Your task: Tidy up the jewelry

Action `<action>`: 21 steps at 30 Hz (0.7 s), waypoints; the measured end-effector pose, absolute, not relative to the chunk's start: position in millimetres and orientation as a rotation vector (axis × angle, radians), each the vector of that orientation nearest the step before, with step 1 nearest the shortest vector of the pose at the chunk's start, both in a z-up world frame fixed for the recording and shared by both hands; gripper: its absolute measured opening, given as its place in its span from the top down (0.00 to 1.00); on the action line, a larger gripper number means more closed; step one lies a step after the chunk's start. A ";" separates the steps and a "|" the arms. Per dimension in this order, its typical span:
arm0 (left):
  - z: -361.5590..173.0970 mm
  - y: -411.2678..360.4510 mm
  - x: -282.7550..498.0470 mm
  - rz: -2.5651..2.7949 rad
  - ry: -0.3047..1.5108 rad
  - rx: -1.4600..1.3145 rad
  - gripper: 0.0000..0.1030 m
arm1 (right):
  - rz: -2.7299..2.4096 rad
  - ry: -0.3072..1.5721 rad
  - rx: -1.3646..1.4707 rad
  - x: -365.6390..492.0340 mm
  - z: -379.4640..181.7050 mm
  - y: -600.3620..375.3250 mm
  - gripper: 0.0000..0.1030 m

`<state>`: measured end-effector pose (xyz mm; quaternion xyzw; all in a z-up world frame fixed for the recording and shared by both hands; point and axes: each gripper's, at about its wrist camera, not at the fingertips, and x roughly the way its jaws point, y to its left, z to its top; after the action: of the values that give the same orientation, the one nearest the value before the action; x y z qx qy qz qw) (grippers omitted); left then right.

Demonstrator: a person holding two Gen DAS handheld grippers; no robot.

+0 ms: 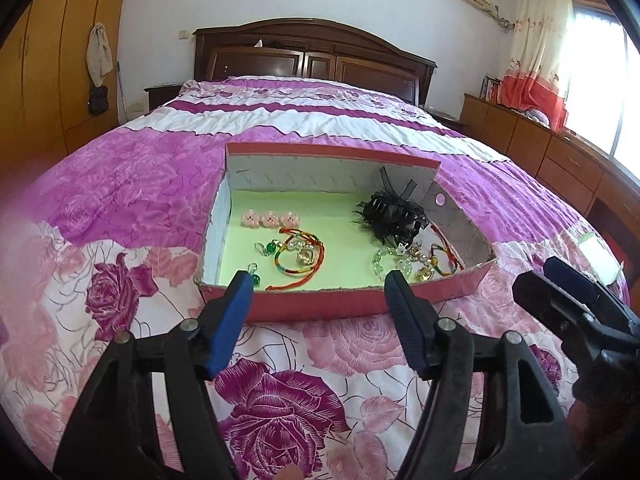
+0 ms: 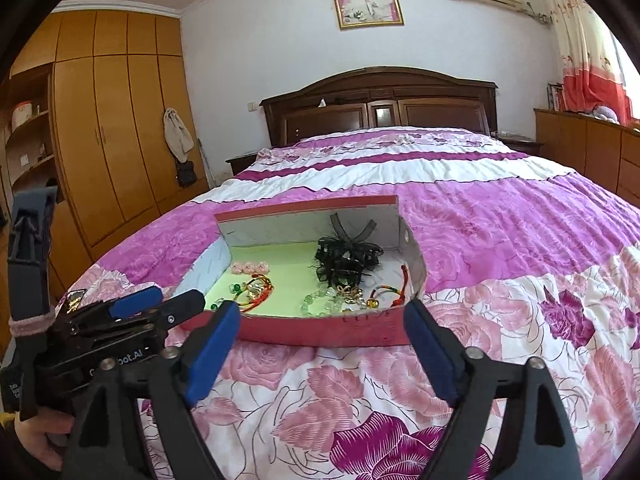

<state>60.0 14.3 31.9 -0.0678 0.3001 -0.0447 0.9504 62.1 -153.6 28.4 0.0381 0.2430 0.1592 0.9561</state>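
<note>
A red cardboard box [image 1: 320, 304] with a pale green floor lies on the bed; it also shows in the right wrist view [image 2: 320, 330]. Inside are three pink clips [image 1: 270, 219], a coloured cord bracelet [image 1: 298, 258], a black hair claw [image 1: 390, 212], a green bead bracelet [image 1: 386, 260] and gold pieces [image 1: 424, 272]. My left gripper [image 1: 320, 284] is open and empty just before the box's near wall. My right gripper [image 2: 322, 316] is open and empty at the same wall, and it shows at the right of the left wrist view [image 1: 560, 280].
The box sits on a pink and purple floral bedspread [image 1: 280, 400]. A dark wooden headboard [image 1: 312, 56] stands at the far end. Wooden wardrobes [image 2: 112, 120] line the left, low cabinets [image 1: 540, 148] and a bright window the right.
</note>
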 end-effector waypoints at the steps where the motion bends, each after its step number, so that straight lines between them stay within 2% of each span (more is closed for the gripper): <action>1: 29.9 13.4 59.4 -0.086 0.611 -0.135 0.41 | 0.322 0.493 0.080 62.4 26.0 -154.6 0.14; 21: 13.9 3.7 55.2 -0.036 0.622 -0.086 0.41 | 0.271 0.491 0.044 59.3 3.8 -151.7 0.12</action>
<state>55.2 3.7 13.9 -0.0421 0.3060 -0.0178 0.9509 59.3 -151.7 3.8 0.0217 0.2421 0.1337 0.9607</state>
